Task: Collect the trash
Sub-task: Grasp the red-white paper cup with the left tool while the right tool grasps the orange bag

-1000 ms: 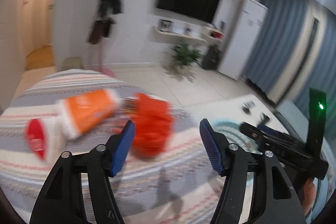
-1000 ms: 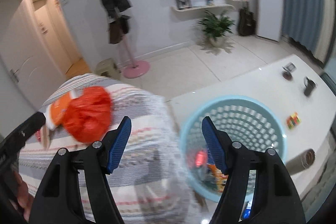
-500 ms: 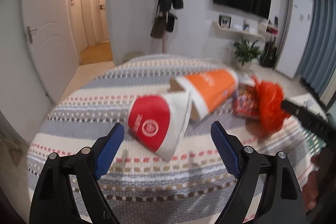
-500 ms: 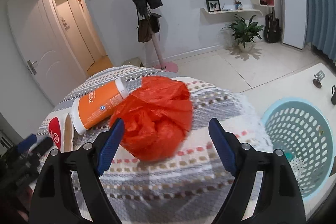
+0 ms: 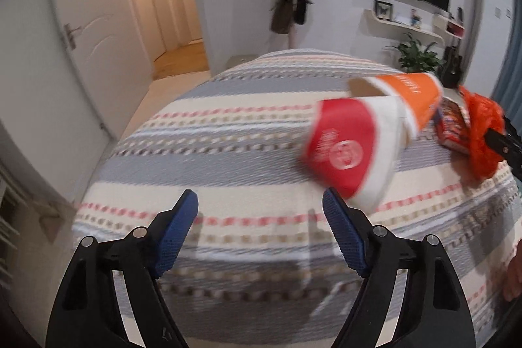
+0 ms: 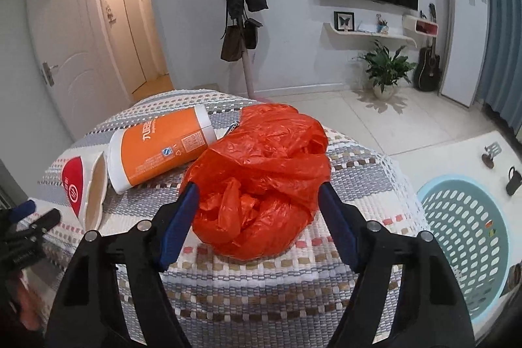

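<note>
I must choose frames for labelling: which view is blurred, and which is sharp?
Left wrist view: motion blur smears the red cup and striped cloth. Right wrist view: sharp; the orange bag shows crisp folds. Both bend at the edges.

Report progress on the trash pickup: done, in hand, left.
Done: a few items already lie in the blue basket. In hand: nothing; the open right gripper straddles the orange plastic bag, and the left gripper is open and empty. Left: the bag, orange canister, red paper cup and snack packet.
</note>
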The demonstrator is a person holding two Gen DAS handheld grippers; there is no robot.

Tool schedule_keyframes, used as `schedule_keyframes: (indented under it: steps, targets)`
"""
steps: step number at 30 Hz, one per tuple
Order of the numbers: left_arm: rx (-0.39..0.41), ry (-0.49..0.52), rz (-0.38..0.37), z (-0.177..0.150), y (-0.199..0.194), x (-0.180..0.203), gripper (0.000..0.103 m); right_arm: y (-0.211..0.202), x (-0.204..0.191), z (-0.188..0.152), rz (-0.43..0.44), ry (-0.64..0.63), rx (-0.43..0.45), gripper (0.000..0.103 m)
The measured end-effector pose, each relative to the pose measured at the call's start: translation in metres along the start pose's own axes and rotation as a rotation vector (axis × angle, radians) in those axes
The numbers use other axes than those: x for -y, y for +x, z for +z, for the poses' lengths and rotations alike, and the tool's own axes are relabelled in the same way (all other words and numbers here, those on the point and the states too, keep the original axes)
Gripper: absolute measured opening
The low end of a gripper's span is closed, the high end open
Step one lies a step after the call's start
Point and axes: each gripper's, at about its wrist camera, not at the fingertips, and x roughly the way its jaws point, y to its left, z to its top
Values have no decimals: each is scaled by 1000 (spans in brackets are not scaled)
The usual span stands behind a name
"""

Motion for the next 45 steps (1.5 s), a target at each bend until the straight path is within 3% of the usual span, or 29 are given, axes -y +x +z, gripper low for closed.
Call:
schedule_keyframes:
  steps: [2,7,10,12,15,19,27,36,38,40,43,45]
  targets:
    - [-11,-33,-32,-1,3,-10,75,0,-1,0,-6,-6,4,71]
    - [3,-122,-225,9,-4,-14,77,1,2,1,-4,-2,0,71]
    - [26,-91,-303,22,-4,7,84,1,3,1,-1,3,-1,71]
    - [30,-44,-309,25,1,23,85,2,4,1,2,3,-4,71]
    - [-5,32,-258,29,20,48,86,3,5,2,4,-3,-5,71]
    - [-33,58,-239,30,40,60,86,3,1,0,5,-22,-6,71]
    - [-19,13,-255,38,53,60,80,6,-5,-2,2,-38,-13,71]
    - [58,-88,-314,29,18,37,80,20,13,9,63,42,-89,71]
    - [65,-100,-337,29,12,35,80,21,15,10,78,46,-98,59]
    - [69,-108,-358,27,7,33,80,18,14,11,68,15,-104,35]
    - [75,-113,-368,23,1,32,80,7,16,9,69,-9,-100,23]
    - [81,-119,-383,19,-4,31,80,-10,15,5,71,-34,-82,22]
